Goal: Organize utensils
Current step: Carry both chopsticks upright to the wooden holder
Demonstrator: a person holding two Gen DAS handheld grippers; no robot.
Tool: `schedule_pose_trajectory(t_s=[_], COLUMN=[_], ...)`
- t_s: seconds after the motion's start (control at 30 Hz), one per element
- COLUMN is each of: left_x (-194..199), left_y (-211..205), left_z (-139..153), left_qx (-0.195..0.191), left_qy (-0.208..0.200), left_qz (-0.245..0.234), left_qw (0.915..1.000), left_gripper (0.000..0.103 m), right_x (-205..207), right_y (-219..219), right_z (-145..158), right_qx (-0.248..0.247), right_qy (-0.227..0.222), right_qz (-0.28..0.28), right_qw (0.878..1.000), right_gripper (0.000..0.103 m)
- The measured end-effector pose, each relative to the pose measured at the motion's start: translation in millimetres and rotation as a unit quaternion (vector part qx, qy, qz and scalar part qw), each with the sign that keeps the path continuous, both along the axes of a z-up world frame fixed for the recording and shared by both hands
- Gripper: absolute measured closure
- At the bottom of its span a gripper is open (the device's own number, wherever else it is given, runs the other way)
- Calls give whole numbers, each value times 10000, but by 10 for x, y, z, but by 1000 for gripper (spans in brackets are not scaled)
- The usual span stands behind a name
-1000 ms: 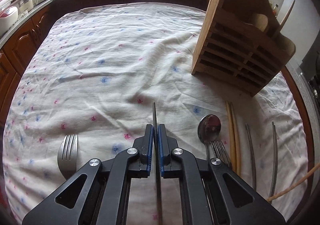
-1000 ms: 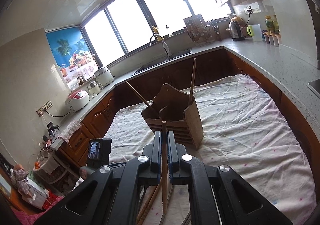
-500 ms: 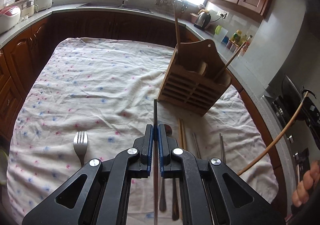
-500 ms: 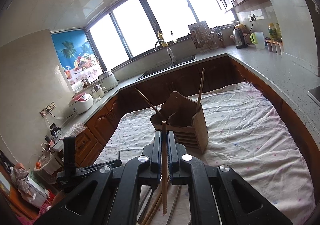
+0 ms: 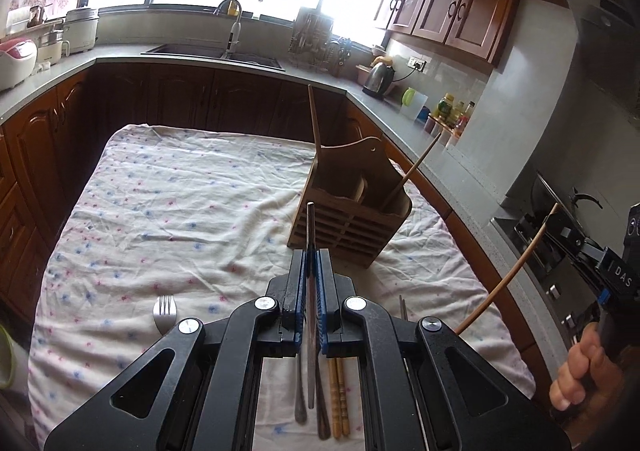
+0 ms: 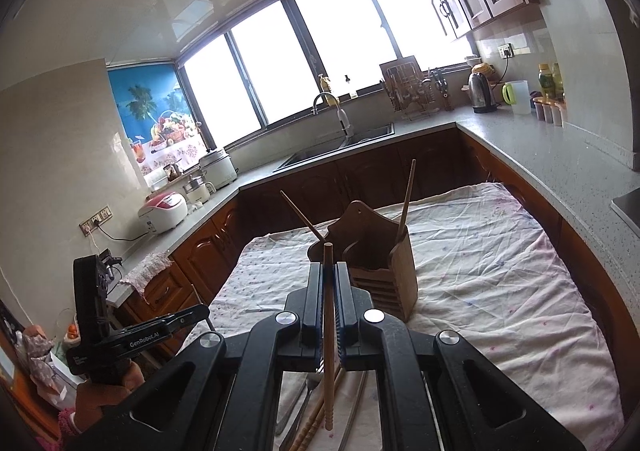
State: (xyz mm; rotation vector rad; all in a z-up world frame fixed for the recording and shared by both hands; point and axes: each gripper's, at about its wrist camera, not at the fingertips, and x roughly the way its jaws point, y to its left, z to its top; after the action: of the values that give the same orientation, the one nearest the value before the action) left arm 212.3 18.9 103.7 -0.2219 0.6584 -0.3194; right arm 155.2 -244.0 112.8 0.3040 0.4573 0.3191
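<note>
My left gripper (image 5: 310, 263) is shut on a thin metal chopstick (image 5: 310, 235) and holds it raised above the cloth, just short of the wooden utensil holder (image 5: 352, 211). My right gripper (image 6: 328, 283) is shut on a wooden chopstick (image 6: 328, 315), raised in front of the same holder (image 6: 380, 271). Two wooden chopsticks (image 5: 316, 123) stand tilted in the holder. On the cloth below lie a fork (image 5: 164, 313), a pair of wooden chopsticks (image 5: 338, 395) and other metal utensils (image 5: 300, 399), partly hidden by the grippers.
A floral cloth (image 5: 180, 211) covers the table. Kitchen counters surround it with a sink (image 5: 216, 51), a kettle (image 5: 378, 77) and rice cookers (image 5: 16, 59). The right gripper and its hand show at the right edge of the left wrist view (image 5: 592, 263).
My left gripper has lifted with the metal chopstick and tilted up toward the holder. My right gripper has risen a little with the wooden chopstick.
</note>
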Motion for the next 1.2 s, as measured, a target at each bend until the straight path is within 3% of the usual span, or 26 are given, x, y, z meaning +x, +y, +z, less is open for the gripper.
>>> schedule_pose_trajectory(t_s=[0.67,1.2], left_x=[244,1021], left_y=[-36,-271], left_z=[425,1001], left_qx=[-71,-196], left_qy=[-650,-1533], left_qz=[58,213], left_qw=[9978,9878], left_gripper=[99,99], right_x=[350,999], right_y=[-58,-200], right_z=[93,631], right_qx=[-77,-176], right_qy=[-208,-1073], right_qz=[-222,-712], right_qw=[9995,9915], right_gripper=[98,98])
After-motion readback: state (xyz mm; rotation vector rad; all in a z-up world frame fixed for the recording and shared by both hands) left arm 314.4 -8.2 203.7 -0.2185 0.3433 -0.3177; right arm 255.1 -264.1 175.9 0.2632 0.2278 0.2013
